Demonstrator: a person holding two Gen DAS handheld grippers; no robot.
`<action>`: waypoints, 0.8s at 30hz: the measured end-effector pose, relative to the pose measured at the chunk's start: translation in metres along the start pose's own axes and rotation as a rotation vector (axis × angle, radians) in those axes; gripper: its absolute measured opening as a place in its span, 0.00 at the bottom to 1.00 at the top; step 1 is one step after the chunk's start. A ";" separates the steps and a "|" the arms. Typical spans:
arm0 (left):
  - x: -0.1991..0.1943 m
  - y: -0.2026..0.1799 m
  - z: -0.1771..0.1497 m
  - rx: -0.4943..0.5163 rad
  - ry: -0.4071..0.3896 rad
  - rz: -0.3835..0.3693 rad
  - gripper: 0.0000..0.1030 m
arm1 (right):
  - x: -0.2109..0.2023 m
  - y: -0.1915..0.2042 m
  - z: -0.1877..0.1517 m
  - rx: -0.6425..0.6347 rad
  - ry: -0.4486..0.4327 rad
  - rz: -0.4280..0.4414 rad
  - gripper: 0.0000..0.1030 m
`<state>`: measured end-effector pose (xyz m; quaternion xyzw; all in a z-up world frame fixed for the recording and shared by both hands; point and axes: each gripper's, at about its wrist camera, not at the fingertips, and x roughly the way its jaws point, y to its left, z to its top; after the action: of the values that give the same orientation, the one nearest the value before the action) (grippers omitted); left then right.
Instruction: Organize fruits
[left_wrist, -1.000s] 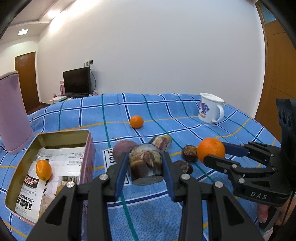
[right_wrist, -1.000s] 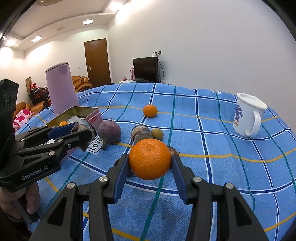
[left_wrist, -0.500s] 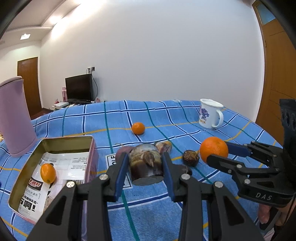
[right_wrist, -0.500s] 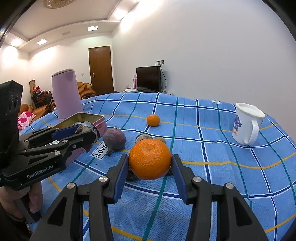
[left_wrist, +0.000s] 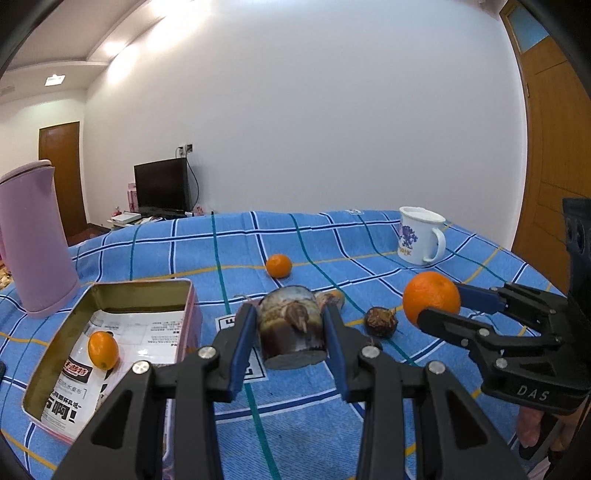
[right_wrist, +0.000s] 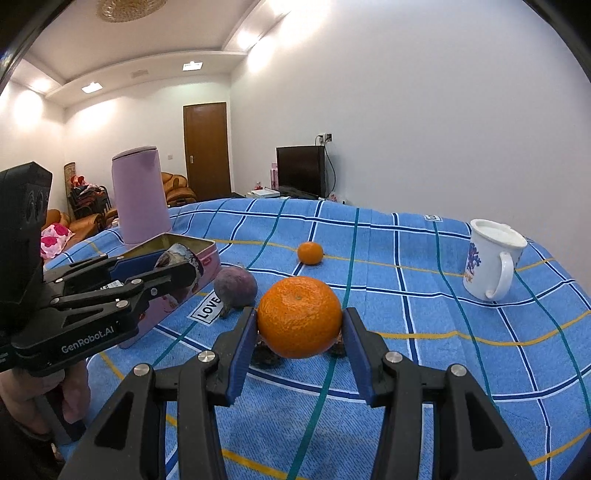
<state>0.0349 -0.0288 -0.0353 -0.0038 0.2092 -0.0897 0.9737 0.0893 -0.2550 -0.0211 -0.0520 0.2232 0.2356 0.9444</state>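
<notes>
Centrally in the left wrist view, the left gripper (left_wrist: 291, 334) clamps a brown stubby fruit piece (left_wrist: 291, 330), with the open tin (left_wrist: 110, 291) at lower left. Meanwhile the right gripper (right_wrist: 300, 332) grips a large orange (right_wrist: 299, 316) at frame centre above the blue checked cloth (right_wrist: 424, 332).

Home living room, television (right_wrist: 301, 170) on low stand, sofa (right_wrist: 177, 192), wooden door (right_wrist: 206, 149)

The left tool (left_wrist: 291, 328) is clamped on a brown, cut-ended piece, lifted off the surface; the right tool (right_wrist: 300, 325) grips a large orange, level beside it
</notes>
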 end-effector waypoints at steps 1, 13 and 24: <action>0.000 0.000 0.000 0.000 -0.002 0.000 0.38 | -0.001 0.000 0.000 0.000 -0.003 0.000 0.47; -0.007 -0.001 0.000 0.006 -0.038 0.009 0.38 | -0.011 0.000 -0.001 -0.004 -0.052 0.010 0.47; -0.014 -0.002 -0.002 0.010 -0.074 0.019 0.38 | -0.019 0.000 -0.002 -0.004 -0.099 0.013 0.47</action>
<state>0.0216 -0.0279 -0.0313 -0.0004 0.1726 -0.0814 0.9816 0.0731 -0.2634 -0.0141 -0.0407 0.1762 0.2447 0.9526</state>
